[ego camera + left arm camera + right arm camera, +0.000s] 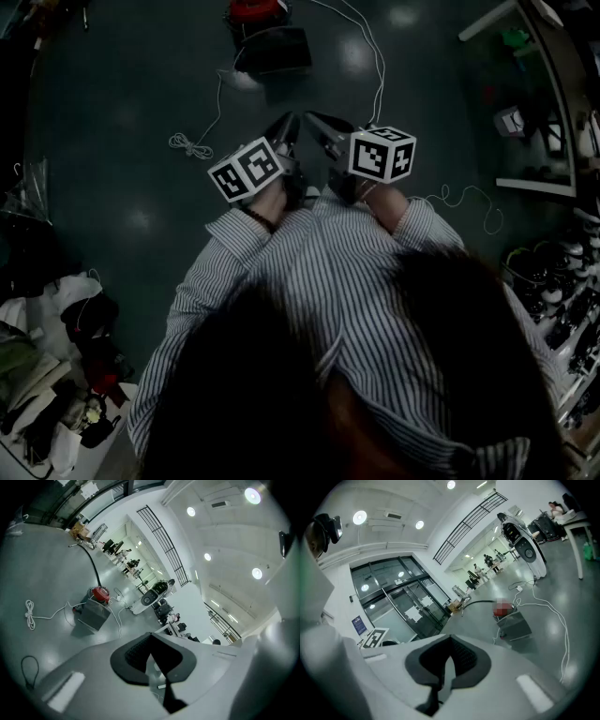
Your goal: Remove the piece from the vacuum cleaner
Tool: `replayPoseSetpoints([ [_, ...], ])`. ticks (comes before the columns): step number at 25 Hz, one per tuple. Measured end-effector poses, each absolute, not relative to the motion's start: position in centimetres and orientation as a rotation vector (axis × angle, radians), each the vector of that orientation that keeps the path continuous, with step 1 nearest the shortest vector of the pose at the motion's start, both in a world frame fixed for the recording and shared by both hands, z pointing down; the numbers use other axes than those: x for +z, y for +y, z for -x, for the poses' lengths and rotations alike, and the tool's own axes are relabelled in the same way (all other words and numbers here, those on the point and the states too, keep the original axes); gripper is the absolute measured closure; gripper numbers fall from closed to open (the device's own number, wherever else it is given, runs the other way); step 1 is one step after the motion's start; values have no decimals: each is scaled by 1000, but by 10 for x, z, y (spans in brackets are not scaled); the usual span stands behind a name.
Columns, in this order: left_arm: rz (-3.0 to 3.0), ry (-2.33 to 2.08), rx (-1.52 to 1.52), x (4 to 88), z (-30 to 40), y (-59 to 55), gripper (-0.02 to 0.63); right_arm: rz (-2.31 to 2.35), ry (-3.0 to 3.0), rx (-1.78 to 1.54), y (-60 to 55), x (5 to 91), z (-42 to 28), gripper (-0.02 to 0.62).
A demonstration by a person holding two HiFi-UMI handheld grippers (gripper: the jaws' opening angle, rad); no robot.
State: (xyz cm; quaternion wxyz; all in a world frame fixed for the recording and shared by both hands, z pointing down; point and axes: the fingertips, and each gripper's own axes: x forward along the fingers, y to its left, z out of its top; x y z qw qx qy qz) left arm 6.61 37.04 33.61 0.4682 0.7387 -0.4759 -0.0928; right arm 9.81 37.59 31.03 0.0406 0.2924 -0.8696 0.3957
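The vacuum cleaner (pixel 267 37), a grey box body with a red top, stands on the floor well ahead of me. It also shows in the left gripper view as the vacuum cleaner (pixel 96 606) and in the right gripper view as the vacuum cleaner (pixel 512 623). A black hose (pixel 91 564) runs away from it along the floor. My left gripper (pixel 287 122) and right gripper (pixel 315 118) are held side by side in front of the striped shirt, far from the machine. Both are shut with nothing between the jaws, as seen at the left gripper (pixel 151 635) and the right gripper (pixel 450 637).
A white cable (pixel 192 145) with a coiled end trails over the dark floor from the vacuum. A white shelf unit (pixel 530 103) stands at the right, shoes (pixel 553 281) below it. Bags and clutter (pixel 56 375) lie at the lower left. A big white machine (pixel 147 597) stands beyond.
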Motion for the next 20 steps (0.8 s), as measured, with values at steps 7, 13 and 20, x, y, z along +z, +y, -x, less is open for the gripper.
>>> replayPoseSetpoints([
  [7,-1820,-1161,-214,336,-67,369,600,-905,-2661,1200,373,309,-99,594],
  [13,-1828,-1146,-203,338,-72,366,600,-935,-2683,1221,370,309,-105,594],
  [20,-1836,-1168,-204,337,-84,354,600,-972,-2702,1167,357,305,-128,594],
])
